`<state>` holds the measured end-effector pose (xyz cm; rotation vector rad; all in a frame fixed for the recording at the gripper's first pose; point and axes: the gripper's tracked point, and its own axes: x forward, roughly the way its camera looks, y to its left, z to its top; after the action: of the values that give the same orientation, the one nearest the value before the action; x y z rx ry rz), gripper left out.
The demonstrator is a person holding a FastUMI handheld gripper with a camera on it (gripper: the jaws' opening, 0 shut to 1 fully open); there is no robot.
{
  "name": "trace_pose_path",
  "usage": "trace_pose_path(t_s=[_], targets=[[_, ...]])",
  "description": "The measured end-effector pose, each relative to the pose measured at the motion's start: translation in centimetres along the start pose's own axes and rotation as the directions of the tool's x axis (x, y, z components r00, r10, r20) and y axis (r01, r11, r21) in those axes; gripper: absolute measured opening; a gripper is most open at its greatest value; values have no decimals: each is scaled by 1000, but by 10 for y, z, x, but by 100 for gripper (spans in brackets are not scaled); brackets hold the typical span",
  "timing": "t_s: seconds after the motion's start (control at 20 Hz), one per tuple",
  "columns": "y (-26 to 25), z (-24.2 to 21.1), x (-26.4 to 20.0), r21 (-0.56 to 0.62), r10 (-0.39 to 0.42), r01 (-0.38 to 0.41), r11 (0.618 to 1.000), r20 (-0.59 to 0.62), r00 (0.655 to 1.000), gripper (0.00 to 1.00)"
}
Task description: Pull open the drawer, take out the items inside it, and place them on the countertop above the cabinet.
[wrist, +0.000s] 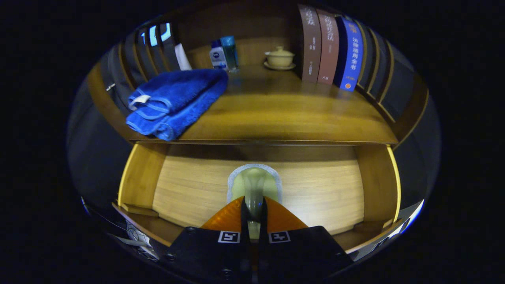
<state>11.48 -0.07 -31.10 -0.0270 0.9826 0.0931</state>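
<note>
Drawer (177, 189) stands pulled open below the countertop (276, 114); inside it a pale, translucent packet (254, 182) with a grey border is pinched between the gripper (254, 209) fingers, both pressing on its near end; beyond, a folded blue towel (173, 100) overhangs the countertop's front left edge; bottles (224, 53), a lidded teacup (279, 57) and upright books (329, 47) stand at the back.

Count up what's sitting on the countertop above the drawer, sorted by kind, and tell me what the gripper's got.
Blue towel: 1
Bottles: 2
Lidded cup on a saucer: 1
Upright books, clearly seen to the right of the cup: 3
Total: 7

The gripper is shut on a pale green item, over the open drawer.
</note>
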Motion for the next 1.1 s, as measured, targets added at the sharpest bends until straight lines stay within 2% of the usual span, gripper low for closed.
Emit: trace_pose_path(t_s=[0.25, 0.45, 0.7, 0.95, 1.1], targets=[[2, 55, -41, 10, -3, 2, 1000, 161, 987, 11], [0, 117, -33, 42, -7, -3, 999, 229, 973, 11], [-3, 176, 4, 72, -25, 10, 997, 208, 978, 11], [-3, 189, 57, 97, -25, 13, 995, 119, 993, 11], [-3, 189, 72, 115, -27, 17, 993, 92, 995, 11]])
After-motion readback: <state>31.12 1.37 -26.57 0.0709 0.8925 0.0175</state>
